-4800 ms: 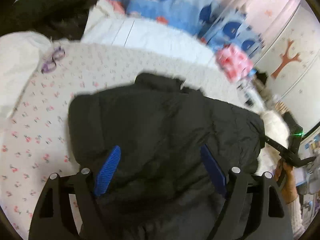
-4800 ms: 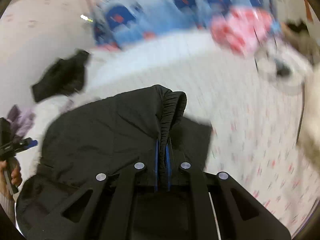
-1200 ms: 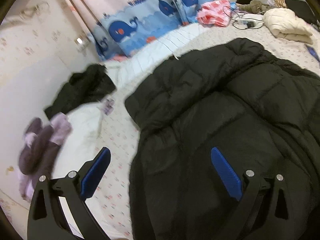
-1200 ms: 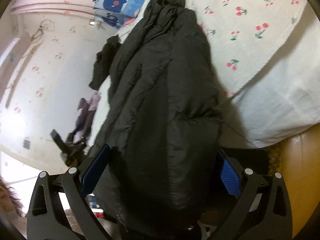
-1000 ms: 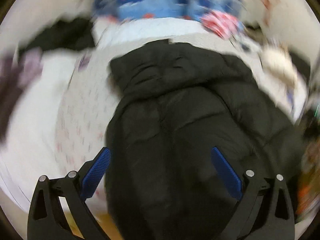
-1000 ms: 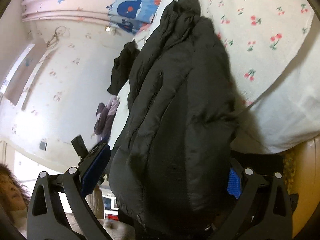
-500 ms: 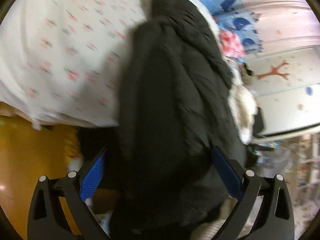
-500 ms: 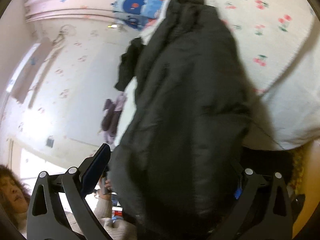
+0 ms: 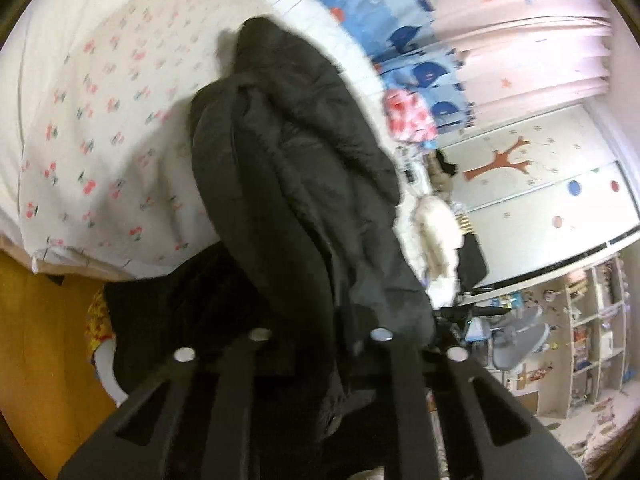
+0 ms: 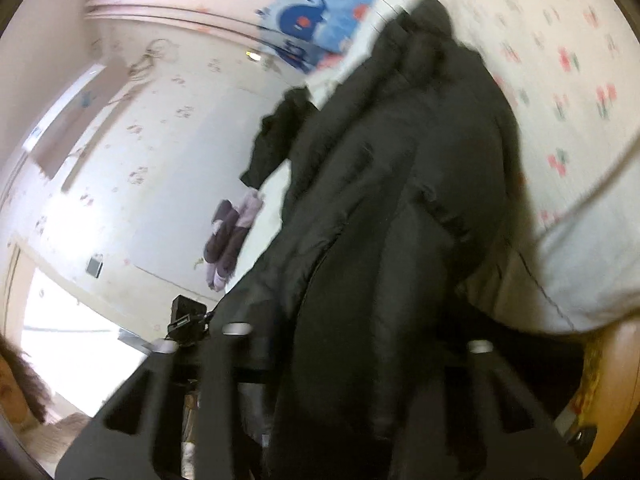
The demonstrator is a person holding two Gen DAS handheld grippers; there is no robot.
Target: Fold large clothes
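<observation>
A large black puffer jacket point(image 9: 296, 184) lies on the cherry-print bed point(image 9: 100, 128), its lower end hanging over the near edge. My left gripper point(image 9: 320, 336) is at that hanging hem with its arms drawn close together around the black fabric. In the right wrist view the same jacket point(image 10: 400, 200) runs from the bed down into my right gripper point(image 10: 356, 344), whose arms have narrowed around the hem. The fingertips of both grippers are hidden by the fabric.
A second black garment point(image 10: 276, 136) and a purple garment point(image 10: 232, 236) lie on the bed's left side. A cream jacket point(image 9: 436, 228) and a pink cloth point(image 9: 408, 116) lie at the right. Whale-print bedding point(image 9: 380, 20) is at the head. Wooden floor point(image 9: 36, 340) lies below the bed edge.
Both grippers dropped to the bed's near edge and went from wide open to closed around the jacket's hanging hem. The blue pads no longer show.
</observation>
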